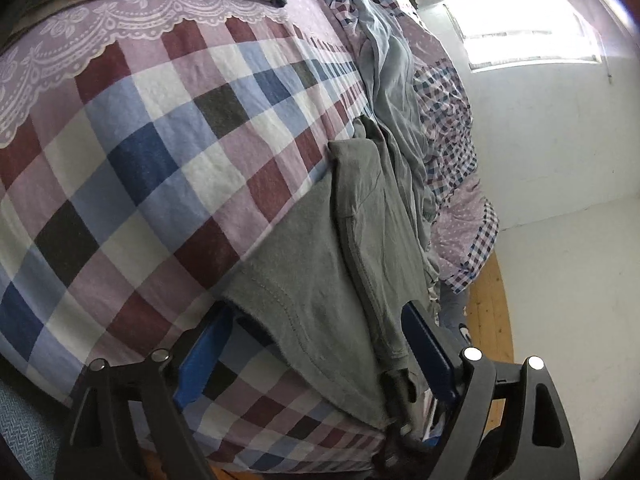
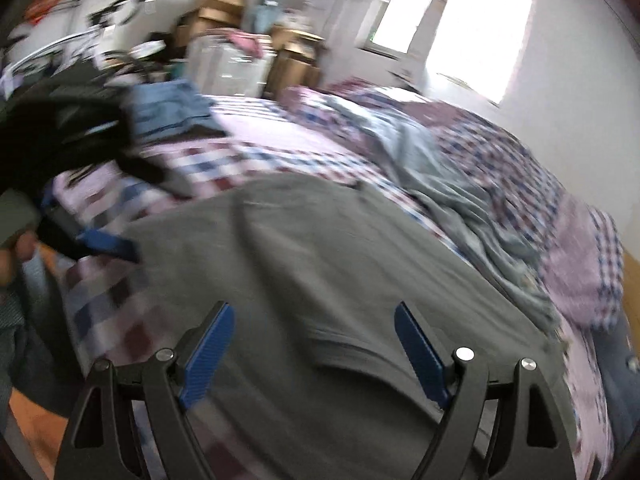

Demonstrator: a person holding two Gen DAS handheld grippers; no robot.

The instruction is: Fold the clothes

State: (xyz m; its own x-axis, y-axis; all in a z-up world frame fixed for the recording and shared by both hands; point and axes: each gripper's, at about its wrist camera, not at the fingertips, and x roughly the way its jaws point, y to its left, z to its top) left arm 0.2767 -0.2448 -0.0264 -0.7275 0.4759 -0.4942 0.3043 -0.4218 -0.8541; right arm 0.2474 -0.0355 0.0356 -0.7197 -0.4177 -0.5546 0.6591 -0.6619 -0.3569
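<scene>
A grey-green T-shirt (image 1: 320, 264) lies at the near edge of the bed, part folded over itself, with one hem hanging past the edge. My left gripper (image 1: 316, 346) is open, and the shirt's hem runs between its two blue pads (image 1: 202, 360) without being pinched. In the blurred right wrist view the same shirt (image 2: 320, 248) spreads wide over the bed. My right gripper (image 2: 314, 346) hovers open just above its near part, nothing between the fingers. The left gripper (image 2: 106, 245) shows at the far left of that view, at the shirt's left edge.
The bed wears a checked cover (image 1: 168, 152). A crumpled light blue garment (image 1: 392, 92) lies beyond the shirt. Folded blue clothes (image 2: 168, 108) and dark clothes (image 2: 60, 132) sit at the far side. Cardboard boxes (image 2: 224, 0) stand behind. Wooden floor (image 1: 488, 312) borders the bed.
</scene>
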